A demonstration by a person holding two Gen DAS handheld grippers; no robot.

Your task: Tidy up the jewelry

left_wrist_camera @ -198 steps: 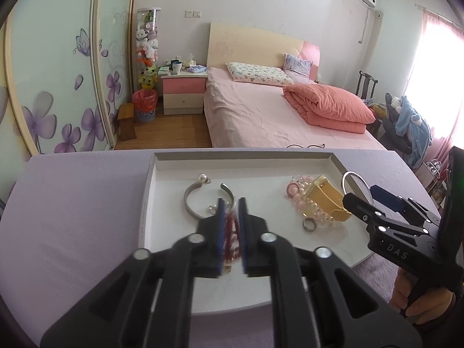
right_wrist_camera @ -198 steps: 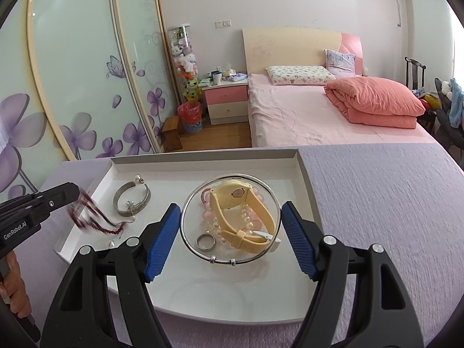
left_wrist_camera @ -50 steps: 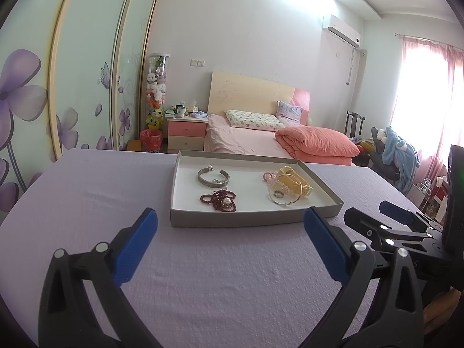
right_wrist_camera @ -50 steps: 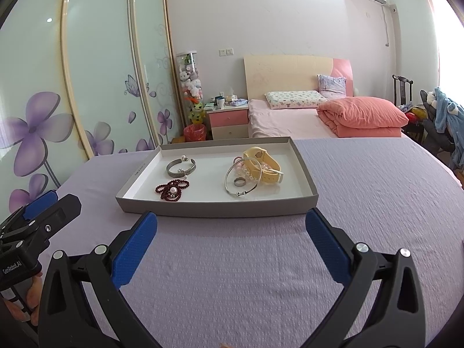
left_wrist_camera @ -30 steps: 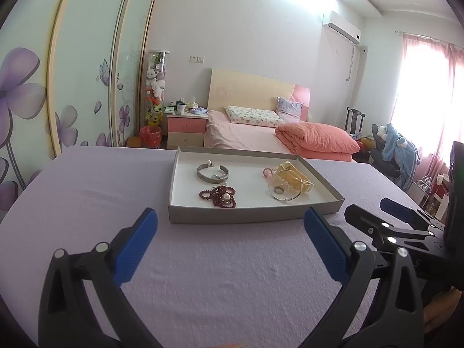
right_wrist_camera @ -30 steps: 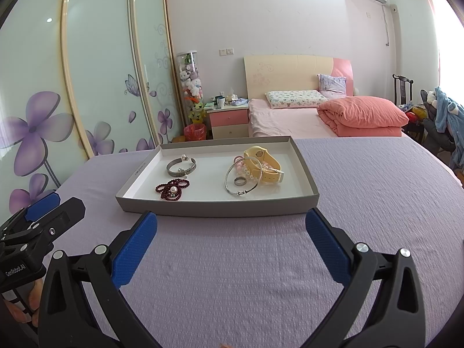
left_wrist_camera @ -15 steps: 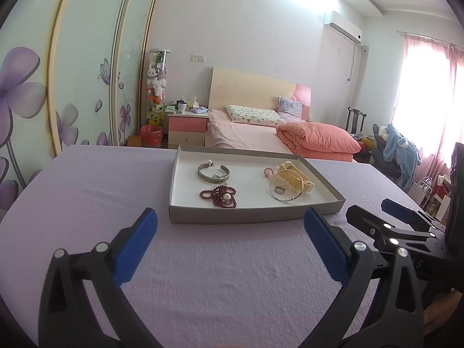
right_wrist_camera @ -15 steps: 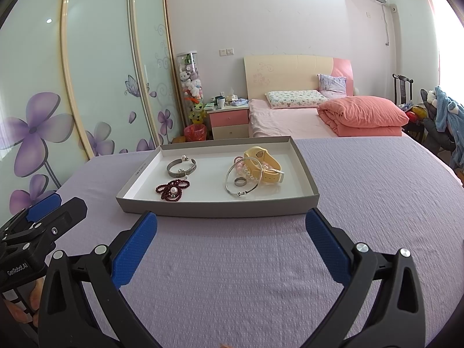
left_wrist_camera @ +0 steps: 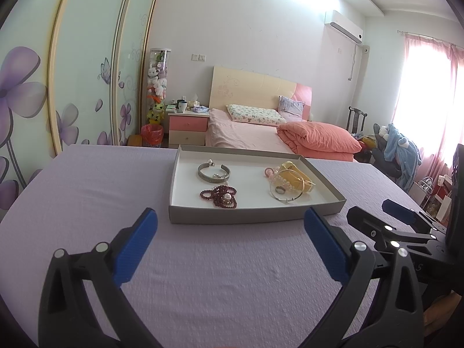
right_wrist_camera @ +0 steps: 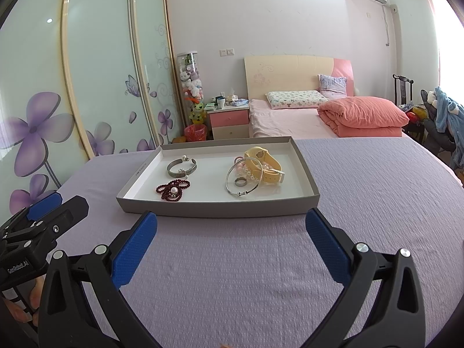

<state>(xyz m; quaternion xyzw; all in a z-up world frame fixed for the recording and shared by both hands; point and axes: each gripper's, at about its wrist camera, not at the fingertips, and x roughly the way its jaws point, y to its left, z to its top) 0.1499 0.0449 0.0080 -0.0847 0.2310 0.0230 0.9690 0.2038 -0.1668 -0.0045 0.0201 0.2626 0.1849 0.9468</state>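
Observation:
A shallow grey tray (left_wrist_camera: 255, 215) (right_wrist_camera: 220, 211) rests on the purple tablecloth. In it lie a silver cuff bracelet (left_wrist_camera: 213, 172) (right_wrist_camera: 181, 168), a dark red bead string with a pearl (left_wrist_camera: 219, 196) (right_wrist_camera: 173, 190), a thin silver bangle (left_wrist_camera: 285, 187) (right_wrist_camera: 244, 178) with a ring (left_wrist_camera: 280, 190) (right_wrist_camera: 240, 182) inside it, a yellow watch (left_wrist_camera: 298, 174) (right_wrist_camera: 264, 161) and pink beads (left_wrist_camera: 272, 171). My left gripper (left_wrist_camera: 230, 245) and my right gripper (right_wrist_camera: 231, 245) hang wide open, empty, short of the tray's near wall.
The purple tablecloth (left_wrist_camera: 87, 191) (right_wrist_camera: 377, 191) spreads around the tray. Beyond the table stand a pink bed (left_wrist_camera: 255, 133), a bedside cabinet (right_wrist_camera: 229, 121) and sliding wardrobe doors with purple flowers (right_wrist_camera: 34, 127). The right gripper body (left_wrist_camera: 400, 226) shows at the left view's right edge.
Since 6.6 s ago both grippers let go of the bead string and bangle, opened wide and drew back from the tray. Over the last second they barely move.

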